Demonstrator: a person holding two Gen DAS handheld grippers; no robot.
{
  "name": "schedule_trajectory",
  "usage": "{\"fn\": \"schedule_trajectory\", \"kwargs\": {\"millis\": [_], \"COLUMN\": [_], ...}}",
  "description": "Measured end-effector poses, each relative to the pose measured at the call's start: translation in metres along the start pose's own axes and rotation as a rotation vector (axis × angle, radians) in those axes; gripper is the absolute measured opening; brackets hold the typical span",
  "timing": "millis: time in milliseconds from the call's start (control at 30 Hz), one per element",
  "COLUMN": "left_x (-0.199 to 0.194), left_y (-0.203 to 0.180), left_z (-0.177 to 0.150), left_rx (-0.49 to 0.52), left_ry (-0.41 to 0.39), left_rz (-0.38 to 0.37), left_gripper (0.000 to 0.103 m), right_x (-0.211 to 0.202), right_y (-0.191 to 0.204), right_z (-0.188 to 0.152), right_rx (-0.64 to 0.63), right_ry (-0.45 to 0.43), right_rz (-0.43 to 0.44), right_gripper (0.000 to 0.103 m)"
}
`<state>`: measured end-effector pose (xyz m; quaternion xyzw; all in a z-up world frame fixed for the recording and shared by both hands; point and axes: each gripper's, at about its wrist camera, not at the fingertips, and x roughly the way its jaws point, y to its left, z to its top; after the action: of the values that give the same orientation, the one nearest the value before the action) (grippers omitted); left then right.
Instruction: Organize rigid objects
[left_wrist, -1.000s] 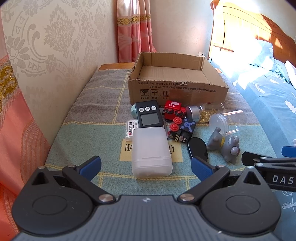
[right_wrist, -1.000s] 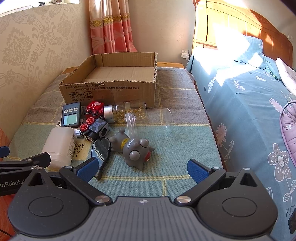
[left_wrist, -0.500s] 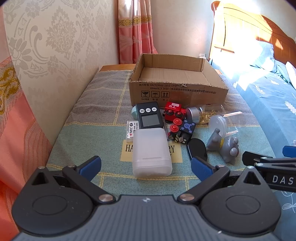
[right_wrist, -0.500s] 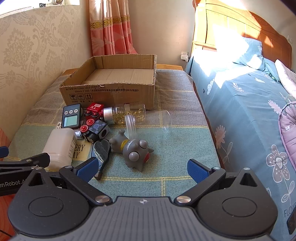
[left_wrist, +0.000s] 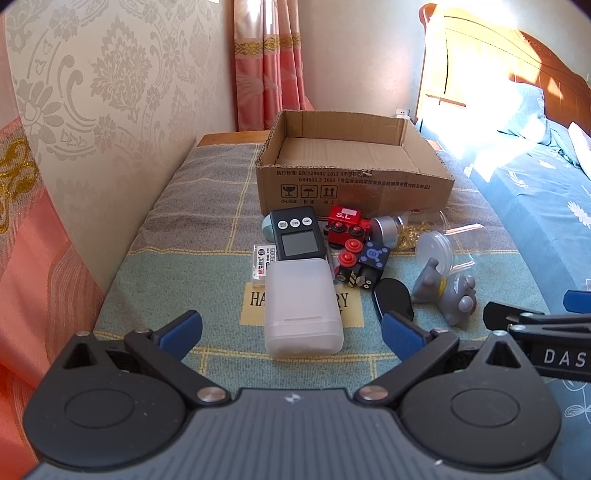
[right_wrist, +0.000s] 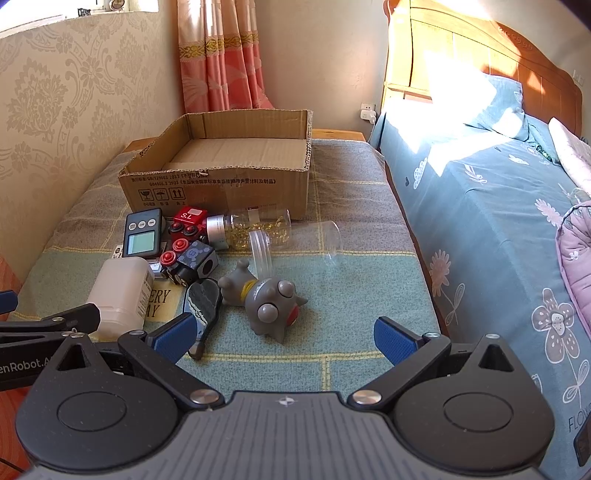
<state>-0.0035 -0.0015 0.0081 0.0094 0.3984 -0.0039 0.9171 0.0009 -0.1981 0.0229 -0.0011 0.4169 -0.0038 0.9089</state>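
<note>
The left gripper (left_wrist: 291, 326) hangs with its blue-padded fingers spread wide and nothing between them. Straight ahead of it, just past the fingertips, a translucent white plastic box (left_wrist: 303, 304) lies flat on the checked blanket (left_wrist: 192, 236). Beyond the box a black digital device (left_wrist: 297, 236) with a grey screen rests partly against it, with a small white card (left_wrist: 261, 262) at its left. To the right of these sit a red toy train (left_wrist: 345, 227) and a blue block car (left_wrist: 364, 264), then a black oval piece (left_wrist: 393, 295).

The right gripper (right_wrist: 282, 334) is likewise spread and empty. Just ahead of it lies a grey rubber toy animal (right_wrist: 267, 304) on its side. Farther out are a clear lidded tube (right_wrist: 295, 242) and a silver-capped bottle (right_wrist: 247, 229) holding gold bits, both lying down. Behind everything stands an open cardboard box (right_wrist: 221, 184), empty inside, with printed marks on its near wall.
</note>
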Motion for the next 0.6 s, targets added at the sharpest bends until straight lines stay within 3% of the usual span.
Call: {"fn": "schedule_trajectory", "kwargs": {"millis": [233, 433, 600], "left_x": [0.000, 0.003, 0.022], "left_y": [0.000, 0.005, 0.007], "left_z": [0.003, 0.006, 0.005], "left_rx": [0.013, 0.036, 0.088], "left_ry": [-0.011, -0.028, 0.026], "left_rz": [-0.002, -0.056, -0.053], "left_gripper": [0.102, 0.102, 0.102], "right_x": [0.000, 0.001, 0.007], "right_y": [0.001, -0.002, -0.008], "right_z": [0.002, 0.004, 0.004], "right_rx": [0.000, 0.014, 0.034], "right_ry": [-0.004, -0.018, -0.022], "right_rz": [0.005, 0.009, 0.009], "right_gripper": [0.103, 0.103, 0.103]}}
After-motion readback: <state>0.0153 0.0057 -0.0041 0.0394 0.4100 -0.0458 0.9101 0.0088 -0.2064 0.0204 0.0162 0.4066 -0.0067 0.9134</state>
